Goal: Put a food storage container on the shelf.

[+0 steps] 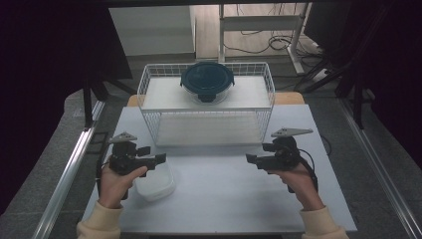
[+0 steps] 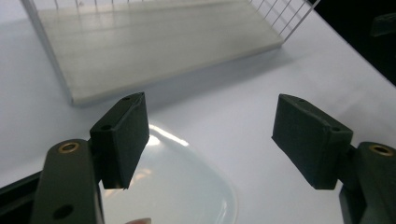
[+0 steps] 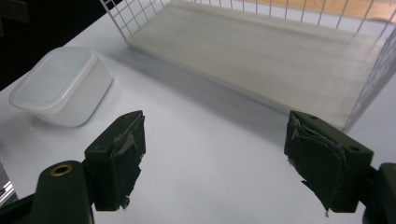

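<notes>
White plastic container lies just beneath the wide-open left gripper, well apart from the open right gripper.

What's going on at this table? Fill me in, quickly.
A person holds a two-jaw gripper in each hand over a white table. The left gripper hovers open just above a white lidded plastic container, gripping nothing. The right gripper is open too, over bare tabletop. Behind them stands a white wire rack with a round dark-lidded container on its top shelf.
</notes>
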Tool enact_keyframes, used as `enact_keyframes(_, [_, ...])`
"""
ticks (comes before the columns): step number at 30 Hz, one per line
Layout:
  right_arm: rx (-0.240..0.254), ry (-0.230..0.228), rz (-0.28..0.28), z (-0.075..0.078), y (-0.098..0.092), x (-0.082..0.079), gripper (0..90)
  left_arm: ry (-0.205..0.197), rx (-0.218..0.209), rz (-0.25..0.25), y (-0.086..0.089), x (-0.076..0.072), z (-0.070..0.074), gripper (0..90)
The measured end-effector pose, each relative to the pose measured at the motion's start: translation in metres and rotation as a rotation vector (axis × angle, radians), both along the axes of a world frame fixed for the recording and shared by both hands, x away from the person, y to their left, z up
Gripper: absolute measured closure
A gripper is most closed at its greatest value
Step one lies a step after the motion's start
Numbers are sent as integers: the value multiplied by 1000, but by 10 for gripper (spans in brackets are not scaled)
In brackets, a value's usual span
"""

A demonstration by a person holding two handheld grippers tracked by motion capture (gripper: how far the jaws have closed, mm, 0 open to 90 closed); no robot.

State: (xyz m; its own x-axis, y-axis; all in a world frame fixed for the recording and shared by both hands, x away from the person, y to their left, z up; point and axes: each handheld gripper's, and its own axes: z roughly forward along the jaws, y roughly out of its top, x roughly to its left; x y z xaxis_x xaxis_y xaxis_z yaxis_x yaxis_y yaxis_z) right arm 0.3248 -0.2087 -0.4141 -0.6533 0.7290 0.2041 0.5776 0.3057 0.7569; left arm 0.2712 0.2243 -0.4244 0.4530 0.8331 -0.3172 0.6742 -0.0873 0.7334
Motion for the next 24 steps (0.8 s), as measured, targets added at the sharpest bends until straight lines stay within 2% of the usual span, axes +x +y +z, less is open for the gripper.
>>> enact_keyframes(4, [8,26,-1,-13,-2,-7,207,-1,-17,11,8,-11,-7,265])
enact_keyframes(6, [-7,35,5,-15,-1,-9,207,9,-5,-2,9,-13,-10,265])
enact_keyframes(10, [-13,22,2,-16,-2,-14,207,20,10,1,10,-16,-14,263])
enact_keyframes(17, [-73,9,4,-21,1,-20,209,28,43,25,11,-16,-17,263])
enact_keyframes(20, [-84,9,1,-22,1,-20,211,34,54,32,11,-16,-19,263])
enact_keyframes(24, [-95,6,6,-23,2,-21,212,26,58,39,11,-20,-16,260])
